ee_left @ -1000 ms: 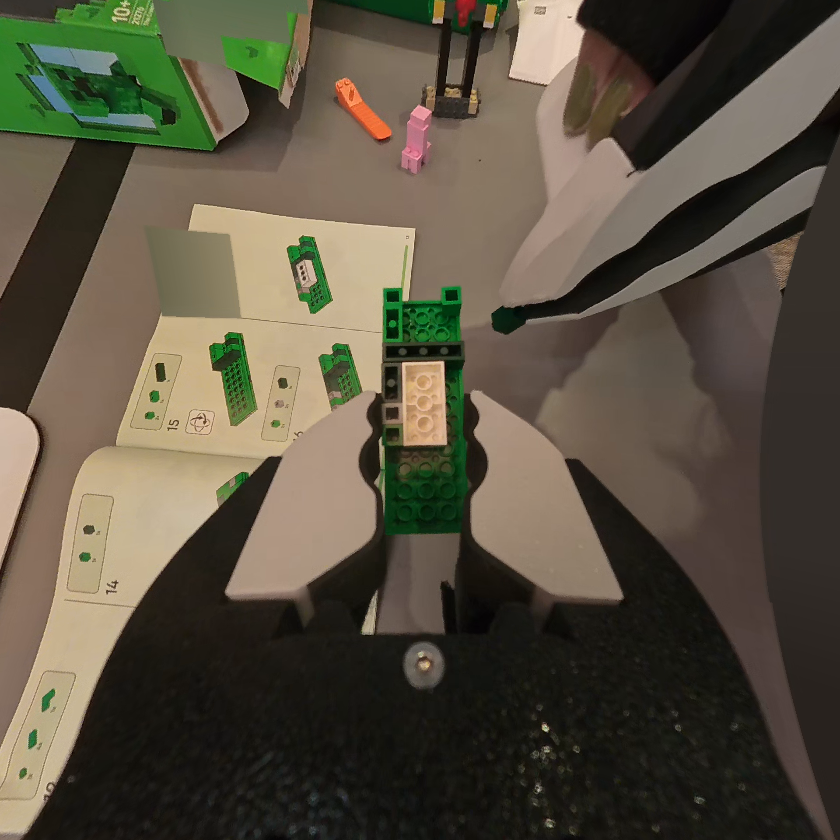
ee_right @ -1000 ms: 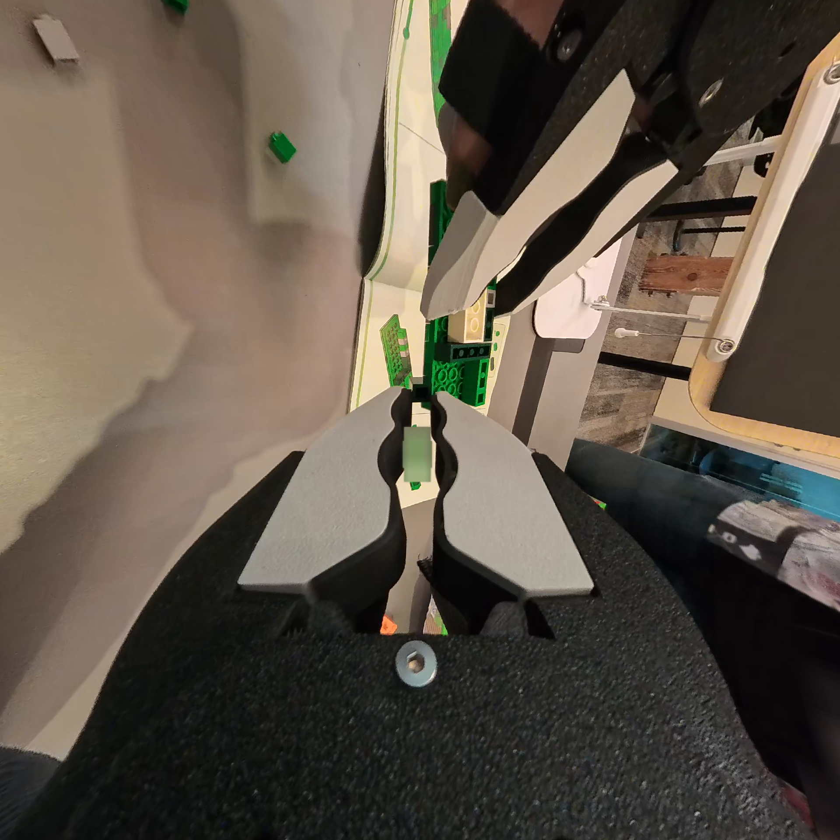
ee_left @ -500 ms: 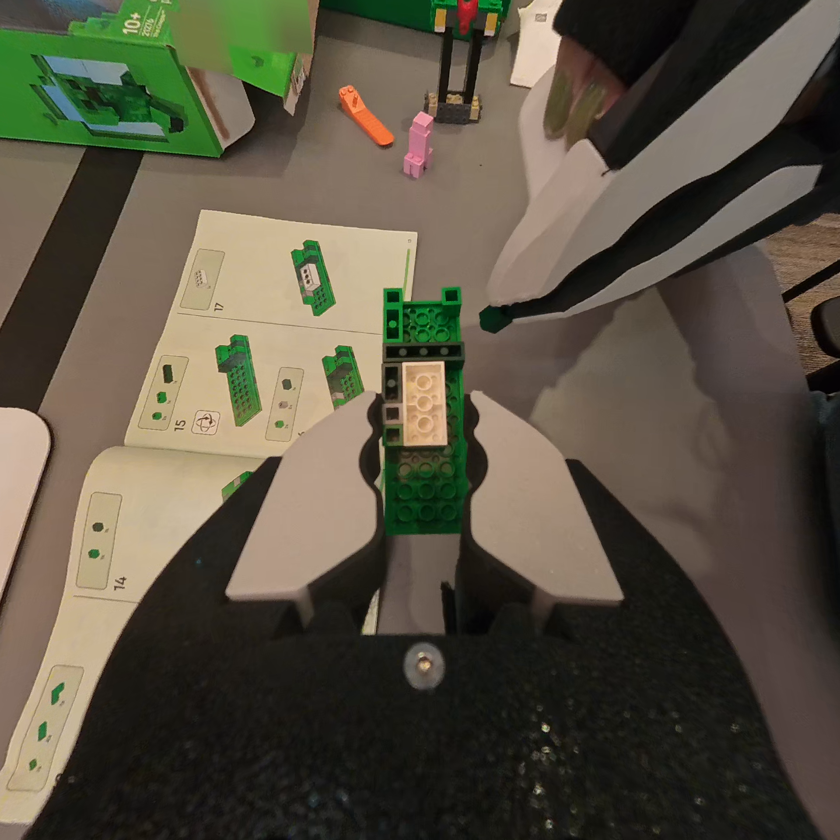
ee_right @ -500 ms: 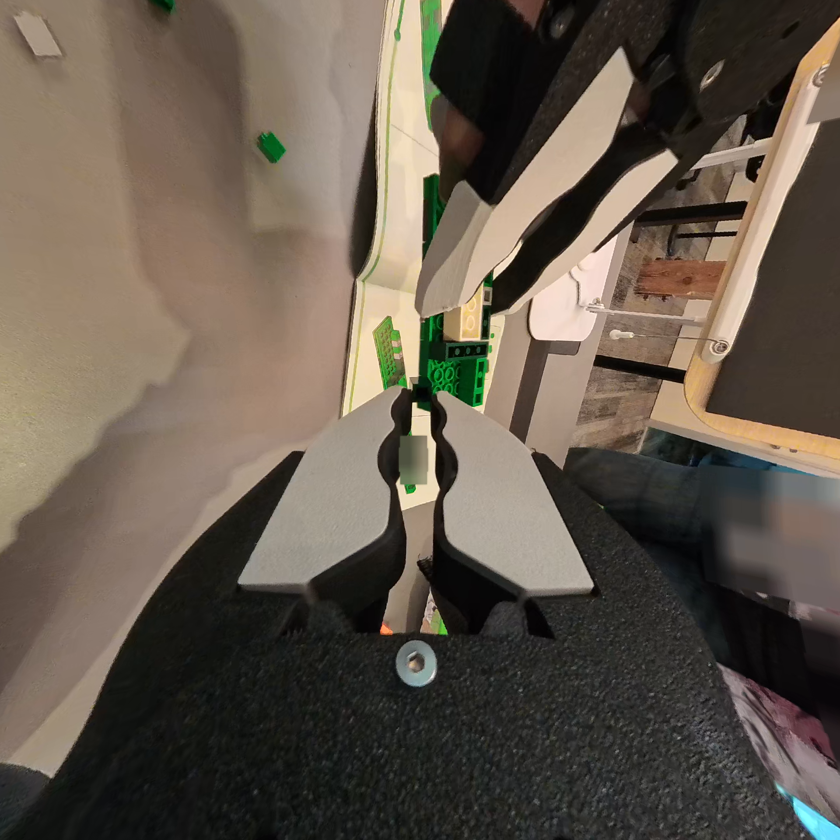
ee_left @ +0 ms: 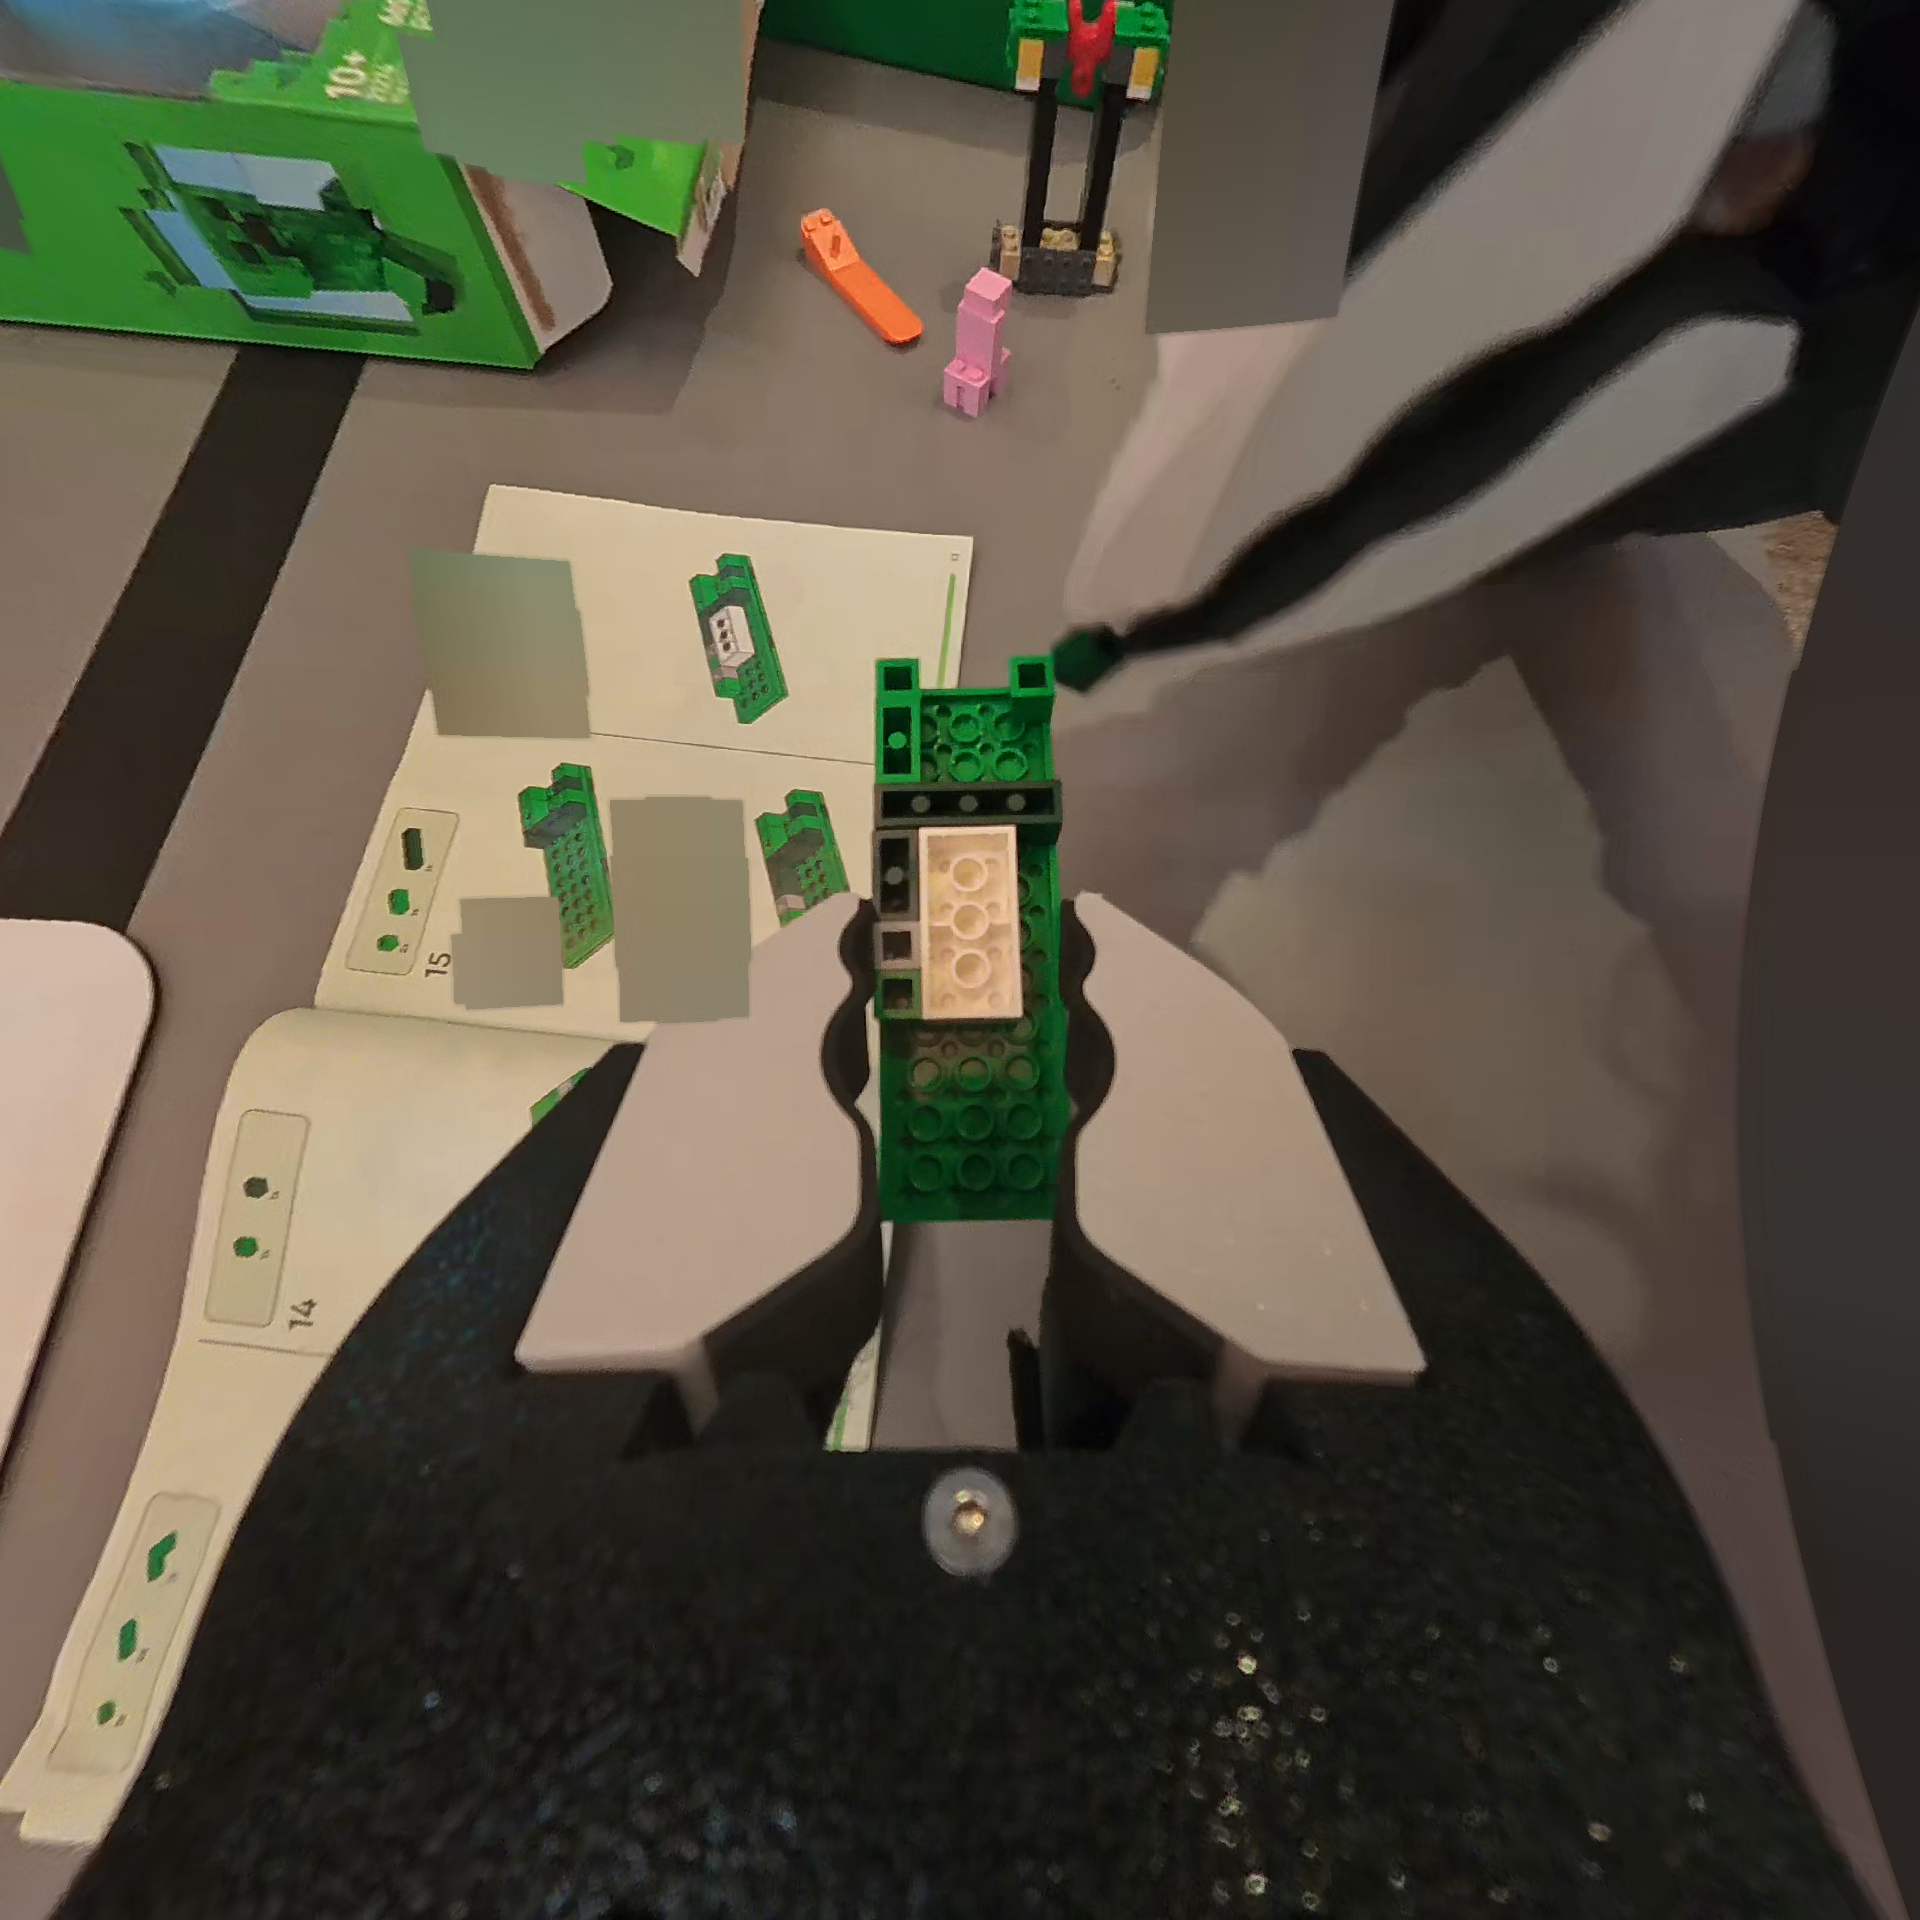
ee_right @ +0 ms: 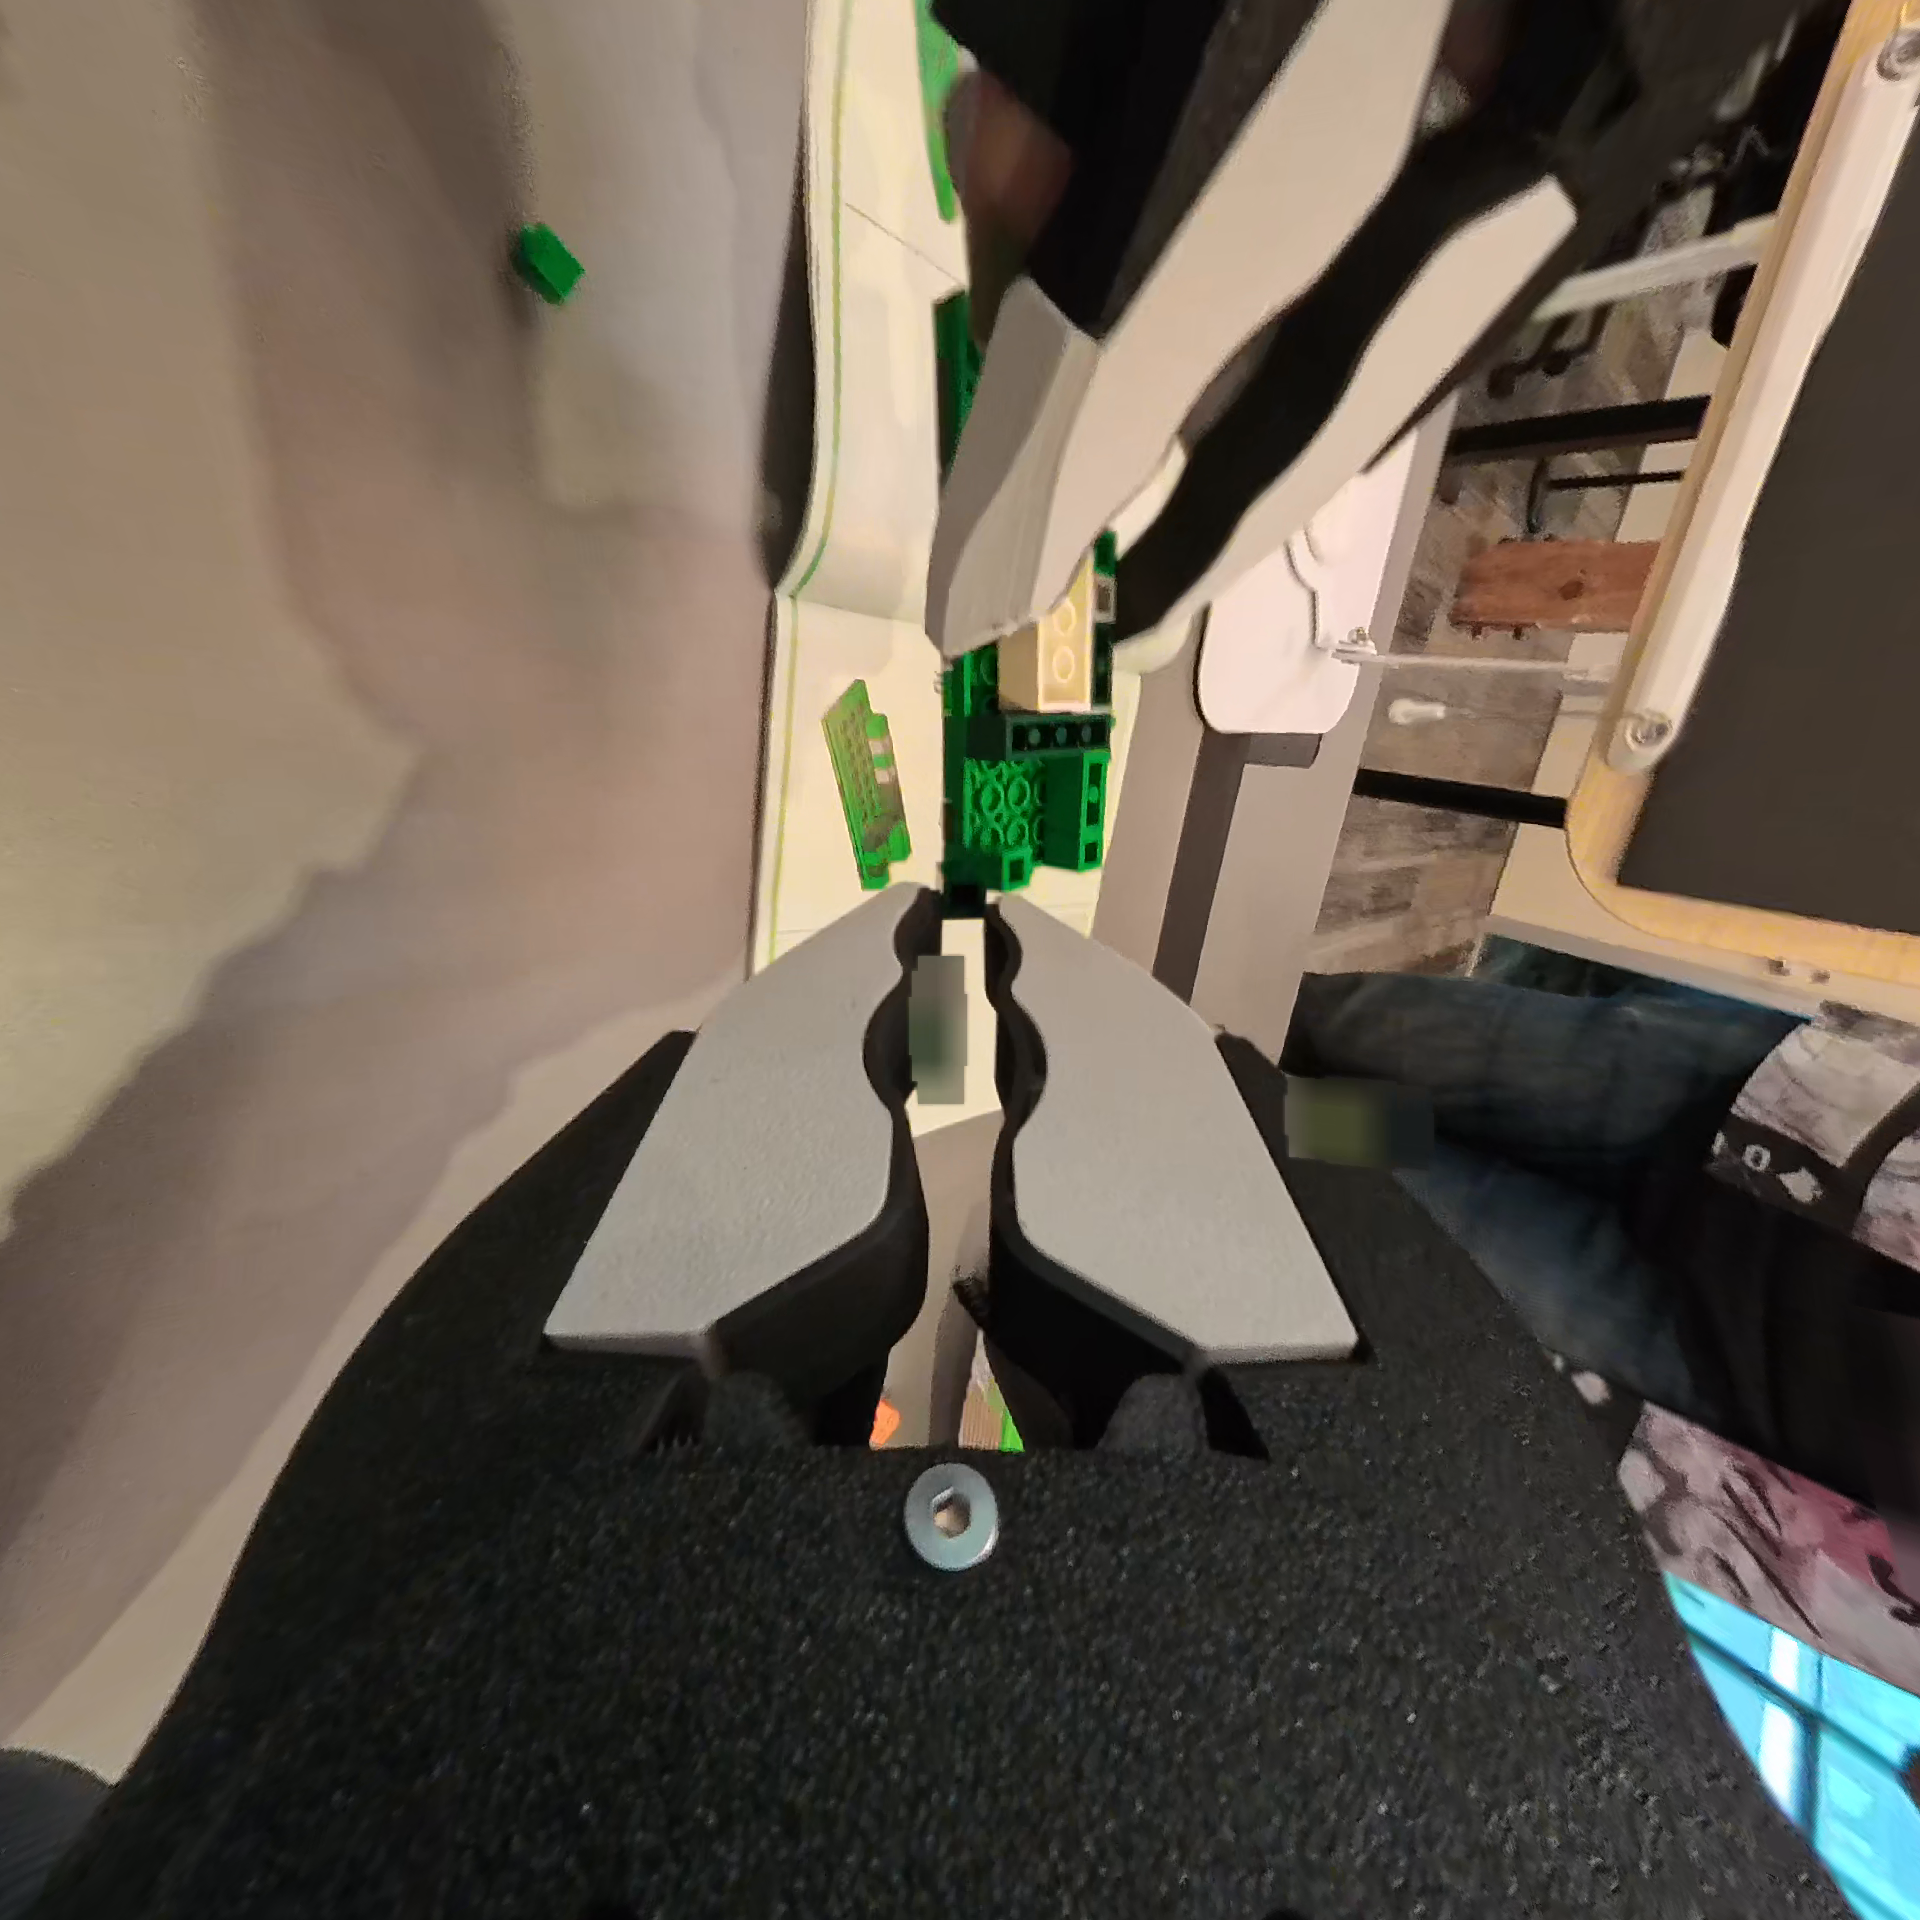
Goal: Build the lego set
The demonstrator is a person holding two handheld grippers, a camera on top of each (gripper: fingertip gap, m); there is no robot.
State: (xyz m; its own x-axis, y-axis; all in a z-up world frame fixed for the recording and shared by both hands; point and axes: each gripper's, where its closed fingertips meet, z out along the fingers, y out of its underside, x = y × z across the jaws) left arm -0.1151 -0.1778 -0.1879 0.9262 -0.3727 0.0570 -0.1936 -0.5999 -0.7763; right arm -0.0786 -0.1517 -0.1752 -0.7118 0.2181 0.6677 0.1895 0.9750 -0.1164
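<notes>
The left gripper (ee_left: 966, 935) pointed forward above the instruction booklet (ee_left: 644, 665), its fingers clamped on the sides of the green lego assembly (ee_left: 971, 1091). The right gripper (ee_left: 1101, 649) reached in from the upper right, angled downward, fingers pinched on a small dark-green piece (ee_left: 1086, 660) just beside the assembly's far corner.

Green lego assembly (ee_left: 971, 1039): long studded plate, white 2x3 brick on top, dark bar across, two corner posts at far end, clamped lengthwise. Small dark green piece (ee_left: 1086, 659) just beside far right post.
</notes>
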